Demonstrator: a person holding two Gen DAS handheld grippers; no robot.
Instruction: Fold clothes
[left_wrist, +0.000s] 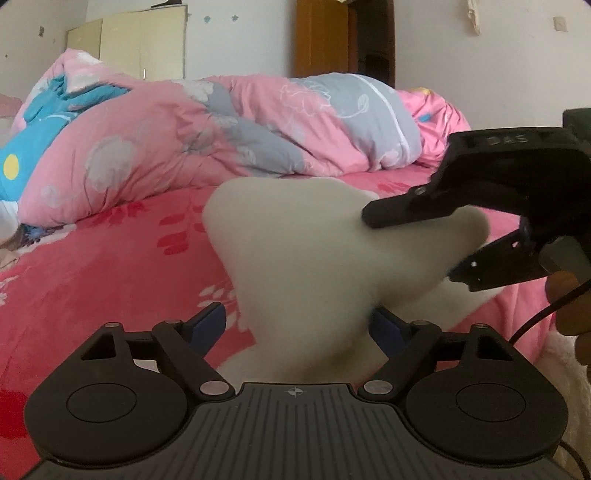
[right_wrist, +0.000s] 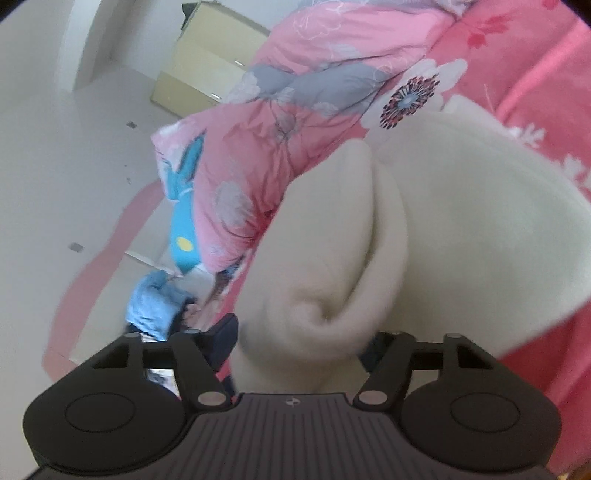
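Note:
A cream fleece garment (left_wrist: 303, 240) is raised off the pink bed sheet (left_wrist: 92, 277), blurred and bunched. My left gripper (left_wrist: 297, 326) stands open around its lower part: the right pad touches the cloth, while the left pad (left_wrist: 212, 325) is a little apart from it. My right gripper (left_wrist: 410, 246) comes in from the right, one finger above and one below the garment's right lobe. In the right wrist view a thick fold of the garment (right_wrist: 461, 221) fills the space between the right gripper's (right_wrist: 299, 343) fingers, which are shut on it.
A rumpled pink, grey and blue quilt (left_wrist: 184, 140) lies across the back of the bed. Behind it stand a cream wardrobe (left_wrist: 144, 44) and a brown wooden door (left_wrist: 343, 37). A hand (left_wrist: 572, 306) holds the right gripper. Blue clothing (right_wrist: 155, 302) lies beyond the quilt.

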